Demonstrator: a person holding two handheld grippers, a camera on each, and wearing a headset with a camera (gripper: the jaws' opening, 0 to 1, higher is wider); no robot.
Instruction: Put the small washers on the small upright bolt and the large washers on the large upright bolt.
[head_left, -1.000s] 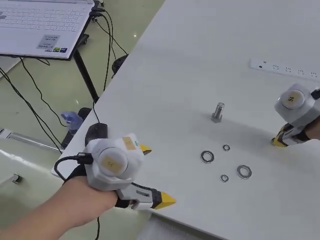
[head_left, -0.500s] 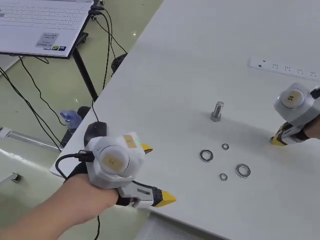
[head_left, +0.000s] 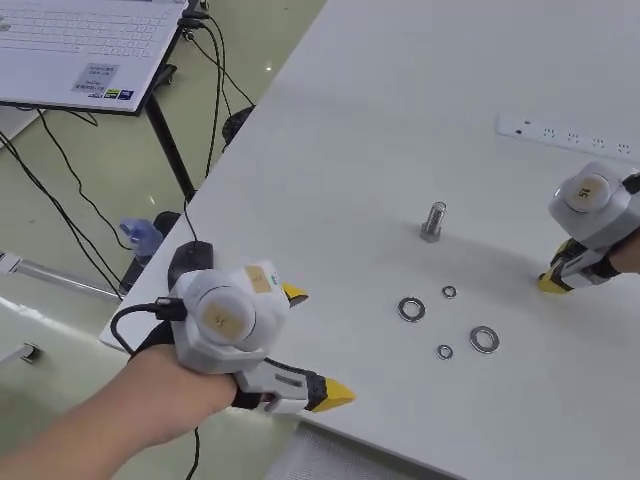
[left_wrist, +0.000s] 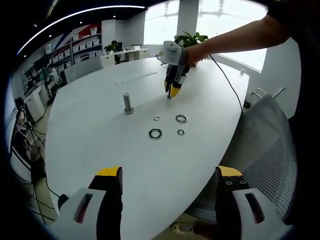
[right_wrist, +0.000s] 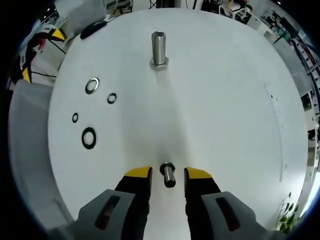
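Four silvery ring washers lie flat on the white table (head_left: 350, 150): two large washers (head_left: 411, 308), two small washers (head_left: 449, 292), near the threaded large bolt (head_left: 432, 221). Right gripper (right_wrist: 168, 172) jaws parted, flanking the small bolt (right_wrist: 168, 179). Left gripper (left_wrist: 169, 172) jaws wide apart, nothing between them.

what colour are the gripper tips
Yellow; clearest on the right gripper in the right gripper view.

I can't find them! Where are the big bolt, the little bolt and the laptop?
big bolt (head_left: 433, 218): head view, on its threaded shaft.
little bolt (right_wrist: 168, 176): right gripper view, on its shaft.
laptop (head_left: 70, 35): head view, on its keyboard.
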